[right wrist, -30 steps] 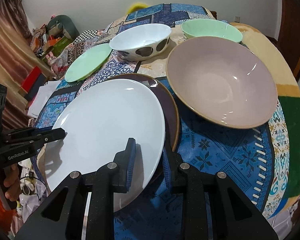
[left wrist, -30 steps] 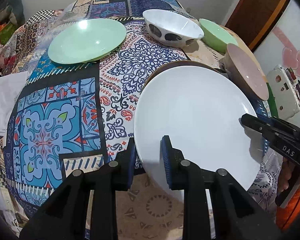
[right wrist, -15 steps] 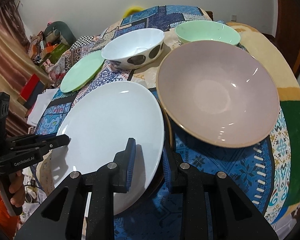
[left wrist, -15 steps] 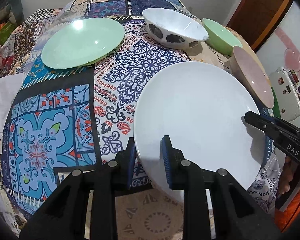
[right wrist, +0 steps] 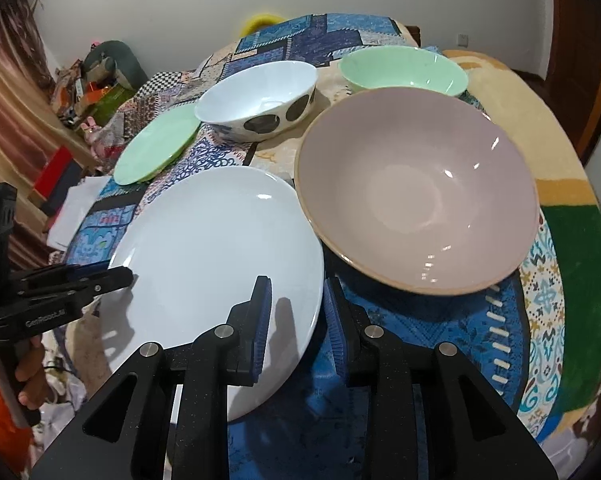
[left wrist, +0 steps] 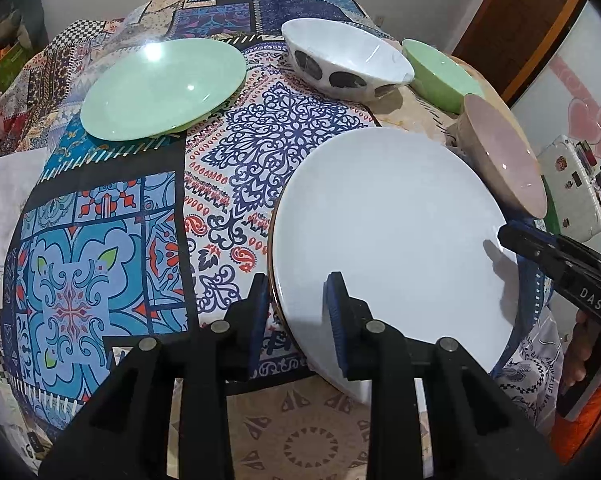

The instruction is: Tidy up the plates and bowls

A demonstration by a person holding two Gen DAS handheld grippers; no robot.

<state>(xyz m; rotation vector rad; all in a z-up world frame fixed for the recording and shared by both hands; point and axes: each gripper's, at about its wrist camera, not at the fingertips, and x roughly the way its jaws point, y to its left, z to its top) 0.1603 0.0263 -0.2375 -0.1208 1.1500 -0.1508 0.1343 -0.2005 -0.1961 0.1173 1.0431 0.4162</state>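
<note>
White plate point(left wrist: 384, 216) now hides brown plate; both hand-held grippers (left point(left wrist: 296, 312), right point(right wrist: 296, 320)) stay clamped on its rim.

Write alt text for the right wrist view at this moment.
The right gripper straddles the near rim of a large white plate, whose far side the left gripper holds. Beside it on the patterned tablecloth sit a big pink bowl, a white spotted bowl, a green bowl and a green plate.
</note>
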